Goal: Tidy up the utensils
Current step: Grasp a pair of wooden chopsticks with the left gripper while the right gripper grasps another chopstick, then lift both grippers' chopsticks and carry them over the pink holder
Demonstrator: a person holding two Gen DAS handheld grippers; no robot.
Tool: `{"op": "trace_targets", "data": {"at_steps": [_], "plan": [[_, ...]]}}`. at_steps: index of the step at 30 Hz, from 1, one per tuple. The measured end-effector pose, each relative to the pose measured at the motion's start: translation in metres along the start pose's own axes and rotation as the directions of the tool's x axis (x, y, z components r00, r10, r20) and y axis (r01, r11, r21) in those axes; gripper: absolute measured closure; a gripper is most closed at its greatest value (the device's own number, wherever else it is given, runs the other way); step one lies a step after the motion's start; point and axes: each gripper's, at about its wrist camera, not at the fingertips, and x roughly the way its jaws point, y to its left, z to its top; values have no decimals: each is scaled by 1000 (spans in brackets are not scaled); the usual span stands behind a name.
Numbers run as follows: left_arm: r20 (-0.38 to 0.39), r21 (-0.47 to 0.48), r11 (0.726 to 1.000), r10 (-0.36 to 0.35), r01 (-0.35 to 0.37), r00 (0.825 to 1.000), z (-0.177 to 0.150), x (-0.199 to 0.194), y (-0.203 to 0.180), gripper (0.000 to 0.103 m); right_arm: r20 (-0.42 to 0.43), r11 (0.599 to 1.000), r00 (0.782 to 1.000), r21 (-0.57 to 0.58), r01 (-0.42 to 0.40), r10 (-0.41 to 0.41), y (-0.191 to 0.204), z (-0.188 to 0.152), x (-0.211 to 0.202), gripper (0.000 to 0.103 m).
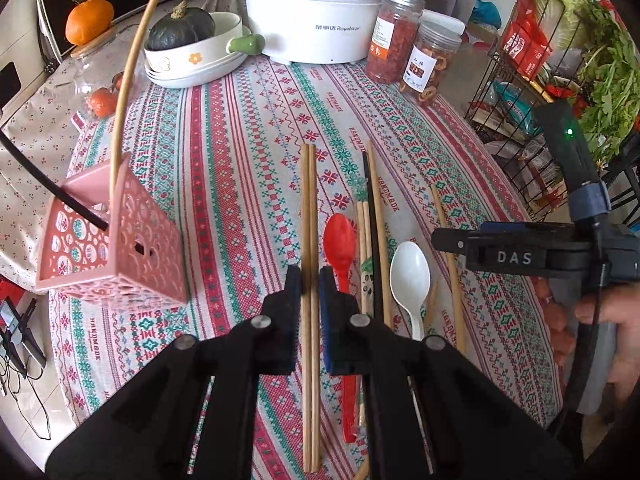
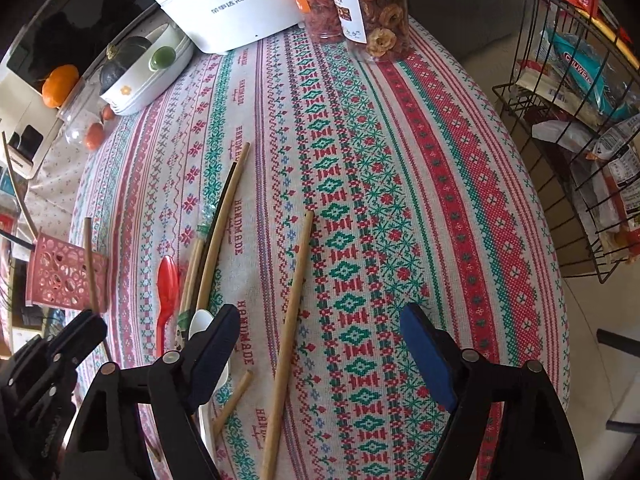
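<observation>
My left gripper (image 1: 309,280) is shut on a pair of wooden chopsticks (image 1: 309,208), which run forward between its pads. A pink perforated basket (image 1: 116,236) stands to the left with one wooden and one black chopstick in it. A red spoon (image 1: 339,240), a white spoon (image 1: 410,276) and several loose chopsticks (image 1: 374,216) lie on the cloth to the right. My right gripper (image 2: 320,344) is open above a single wooden chopstick (image 2: 292,312). The basket (image 2: 64,276), red spoon (image 2: 166,292) and white spoon (image 2: 202,322) show at its left.
A white Royalstar cooker (image 1: 316,12), two jars of dried food (image 1: 412,44), a bowl with a squash (image 1: 192,48) and a glass jar (image 1: 96,80) stand at the table's far side. A wire rack of packets and greens (image 1: 560,80) stands off the right edge.
</observation>
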Motion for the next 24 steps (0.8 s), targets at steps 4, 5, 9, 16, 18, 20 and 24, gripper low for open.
{"op": "trace_targets", "data": {"at_steps": [4,5,9,16,18,20,24], "plan": [[47,10,1000,-12,12,999,-12,-23,11,93,26,989,996,-120,92,-89,23,-9,4,40],[57,9,1000,-13,12,998,-15,-27,12,93,33,984,994,-139,110,-107,27,-11,5,43],[91,-2,1000,-24,24,996,-29,-45,21,93,49,974,991,-184,134,-127,35,-18,4,69],[169,-37,997,-54,61,984,-45,-64,33,93,50,988,998,-147,45,-38,30,-26,-3,96],[179,-39,997,-55,63,982,-48,-67,34,93,74,991,997,-132,25,-15,30,-30,-12,96],[190,-46,996,-60,70,980,-51,-71,36,93,105,992,994,-125,6,7,30,-33,-24,96],[225,-53,995,-73,87,972,-53,-83,39,93,178,993,983,-113,-33,53,35,-40,-52,96]]}}
